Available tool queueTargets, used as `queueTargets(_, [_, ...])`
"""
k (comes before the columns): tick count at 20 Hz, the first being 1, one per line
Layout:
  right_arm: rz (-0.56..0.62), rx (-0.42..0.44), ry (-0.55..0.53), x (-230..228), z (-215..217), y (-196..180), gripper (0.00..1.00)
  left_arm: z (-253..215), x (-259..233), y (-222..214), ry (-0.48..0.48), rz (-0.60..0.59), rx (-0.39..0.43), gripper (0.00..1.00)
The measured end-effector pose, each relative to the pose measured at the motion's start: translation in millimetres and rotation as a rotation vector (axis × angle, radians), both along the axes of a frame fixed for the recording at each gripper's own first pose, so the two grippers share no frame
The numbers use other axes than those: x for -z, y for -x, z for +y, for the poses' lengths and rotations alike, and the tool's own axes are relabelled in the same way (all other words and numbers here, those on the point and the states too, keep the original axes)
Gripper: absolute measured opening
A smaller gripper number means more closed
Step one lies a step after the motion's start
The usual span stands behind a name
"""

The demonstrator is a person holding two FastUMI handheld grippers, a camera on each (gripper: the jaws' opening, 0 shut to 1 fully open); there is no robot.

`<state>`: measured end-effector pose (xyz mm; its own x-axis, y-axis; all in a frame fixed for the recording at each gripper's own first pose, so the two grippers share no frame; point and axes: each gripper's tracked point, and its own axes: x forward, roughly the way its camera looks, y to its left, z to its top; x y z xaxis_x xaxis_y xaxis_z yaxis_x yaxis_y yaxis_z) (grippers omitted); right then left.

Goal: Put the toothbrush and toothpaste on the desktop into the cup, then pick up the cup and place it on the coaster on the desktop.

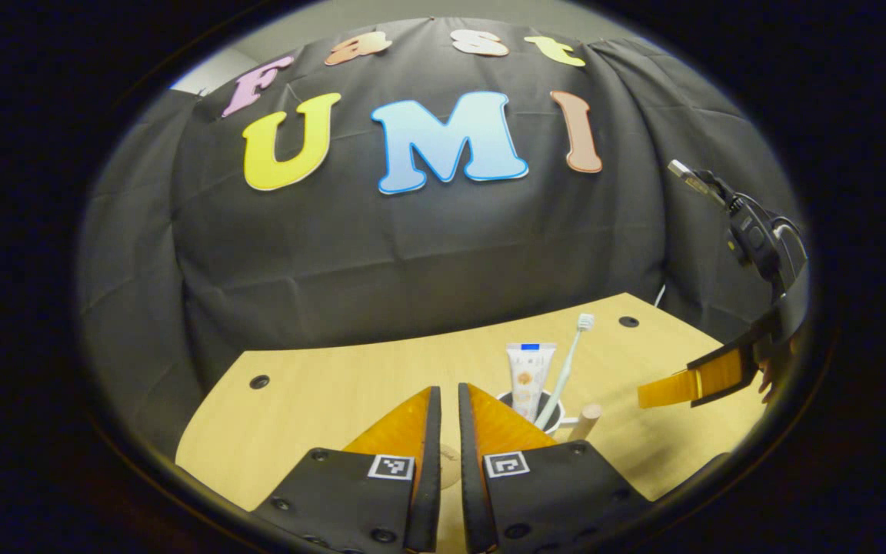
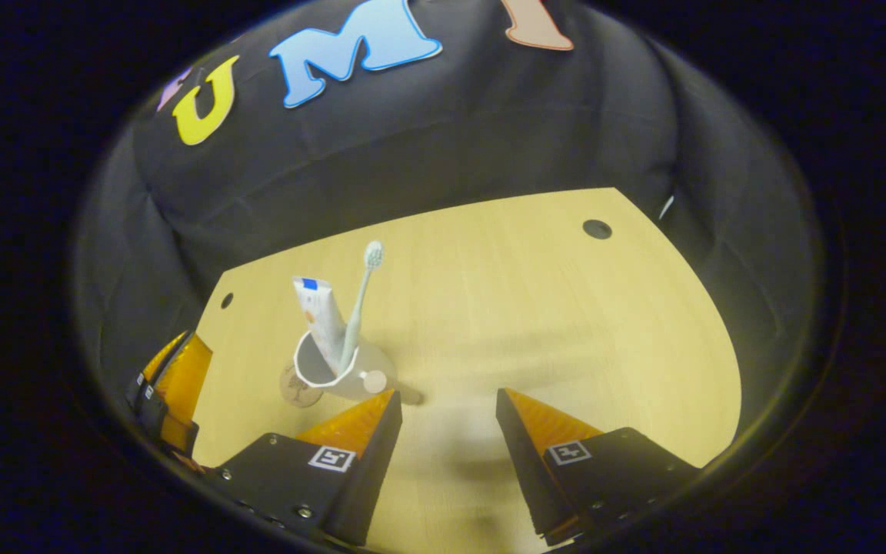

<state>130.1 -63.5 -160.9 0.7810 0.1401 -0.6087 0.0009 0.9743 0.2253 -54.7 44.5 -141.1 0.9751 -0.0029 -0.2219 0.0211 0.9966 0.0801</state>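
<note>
- Cup (image 2: 339, 375): white, upright on the wooden desktop (image 2: 535, 308), with a short peg-like wooden handle (image 2: 374, 378) sticking out of its side. In the left gripper view the cup (image 1: 553, 415) sits just behind this gripper's right finger, handle (image 1: 586, 422) pointing right.
- Toothpaste (image 2: 318, 315): white tube standing in the cup, blue mark near its upper end. Also seen in the left gripper view (image 1: 530, 377).
- Toothbrush (image 2: 360, 304): pale handle, standing in the cup beside the tube, bristle head up, leaning slightly. In the left gripper view (image 1: 566, 369) it leans to the right.
- Coaster (image 2: 298, 387): round disc with a printed pattern, showing under and beside the cup's base; cup appears to rest at least partly on it.
- Left gripper (image 1: 443, 435): fingers nearly pressed together, narrow slit between them, nothing held. Seen in the right gripper view at far left (image 2: 170, 385), near the cup.
- Right gripper (image 2: 447, 423): fingers spread wide, nothing between them, above bare desktop just right of the cup. In the left gripper view (image 1: 681, 385) it hangs at far right.
</note>
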Motion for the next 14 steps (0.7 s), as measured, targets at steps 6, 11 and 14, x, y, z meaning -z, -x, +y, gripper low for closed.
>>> queueTargets(6, [-0.008,-0.189,0.145,-11,18,-8,0.76,24,-6,22,0.000,-0.003,-0.069,0.19])
queueTargets(11, [0.018,-0.349,0.265,-2,33,-17,0.75,41,-5,36,0.012,0.011,-0.113,0.19])
queueTargets(14, [0.040,-0.420,0.294,2,42,-23,0.75,45,-3,40,0.028,0.019,-0.123,0.19])
